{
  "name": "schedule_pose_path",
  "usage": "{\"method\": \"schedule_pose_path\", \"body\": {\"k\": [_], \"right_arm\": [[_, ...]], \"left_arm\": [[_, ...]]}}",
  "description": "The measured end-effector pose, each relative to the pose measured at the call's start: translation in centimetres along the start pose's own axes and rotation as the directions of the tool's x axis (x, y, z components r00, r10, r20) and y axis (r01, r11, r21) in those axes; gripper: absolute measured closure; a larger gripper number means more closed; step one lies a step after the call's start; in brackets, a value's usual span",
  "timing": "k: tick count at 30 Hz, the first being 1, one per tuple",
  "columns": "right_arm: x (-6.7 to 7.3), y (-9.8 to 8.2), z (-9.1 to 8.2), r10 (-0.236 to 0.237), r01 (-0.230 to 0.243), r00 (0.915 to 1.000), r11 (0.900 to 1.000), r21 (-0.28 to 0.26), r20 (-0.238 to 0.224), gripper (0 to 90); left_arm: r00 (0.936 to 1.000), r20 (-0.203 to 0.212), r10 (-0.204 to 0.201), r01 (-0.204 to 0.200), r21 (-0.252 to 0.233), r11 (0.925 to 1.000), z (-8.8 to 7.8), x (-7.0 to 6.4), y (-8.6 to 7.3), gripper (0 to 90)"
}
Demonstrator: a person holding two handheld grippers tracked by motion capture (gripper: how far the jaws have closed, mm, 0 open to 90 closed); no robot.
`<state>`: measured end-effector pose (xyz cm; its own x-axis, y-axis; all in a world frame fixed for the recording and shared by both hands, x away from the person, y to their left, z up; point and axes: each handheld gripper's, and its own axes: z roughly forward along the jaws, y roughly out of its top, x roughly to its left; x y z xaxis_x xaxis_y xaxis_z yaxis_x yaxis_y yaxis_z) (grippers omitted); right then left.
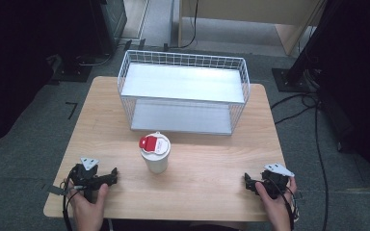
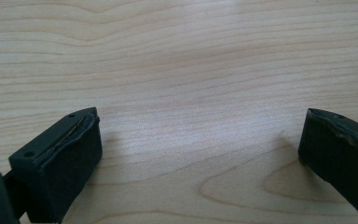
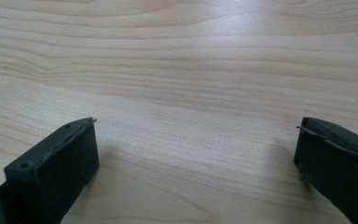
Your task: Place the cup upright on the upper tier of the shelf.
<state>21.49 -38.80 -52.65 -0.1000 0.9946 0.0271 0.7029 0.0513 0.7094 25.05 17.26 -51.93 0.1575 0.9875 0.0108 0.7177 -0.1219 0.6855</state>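
Observation:
A white cup with a red-and-white lid (image 1: 155, 153) stands upright in the middle of the wooden table (image 1: 207, 163). Behind it a white wire basket (image 1: 183, 91) with two shelves lies open toward the front. My left gripper (image 1: 107, 177) rests at the table's front left, held by a hand, and points right toward the cup. My right gripper (image 1: 249, 182) rests at the front right and points left. In each gripper view the two black jaws stand wide apart over bare wood: left gripper (image 2: 200, 140), right gripper (image 3: 196, 144). Nothing lies between them.
Grey carpet surrounds the table. Black stands and cables (image 1: 308, 101) lie on the floor at the right, dark equipment (image 1: 77, 62) at the back left. A wooden panel (image 1: 250, 14) stands beyond the basket.

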Motion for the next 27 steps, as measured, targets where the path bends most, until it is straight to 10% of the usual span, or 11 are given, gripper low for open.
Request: {"method": "schedule_pose_path", "body": {"k": [13, 27], "right_arm": [[1.3, 0.2, -0.6, 0.029, -0.029, 0.9995, 0.999, -0.012, -0.008, 0.0], [6.7, 1.7, 0.1, -0.084, 0.077, 0.9903, 0.995, -0.058, -0.111, 0.0]], "left_arm": [[1.0000, 0.004, 0.003, -0.003, -0.002, 1.0000, 0.1, 0.0, 0.1, 0.0], [1.0000, 0.006, 0.007, -0.007, 0.000, 1.0000, 0.0, 0.1, 0.0, 0.0]]}}
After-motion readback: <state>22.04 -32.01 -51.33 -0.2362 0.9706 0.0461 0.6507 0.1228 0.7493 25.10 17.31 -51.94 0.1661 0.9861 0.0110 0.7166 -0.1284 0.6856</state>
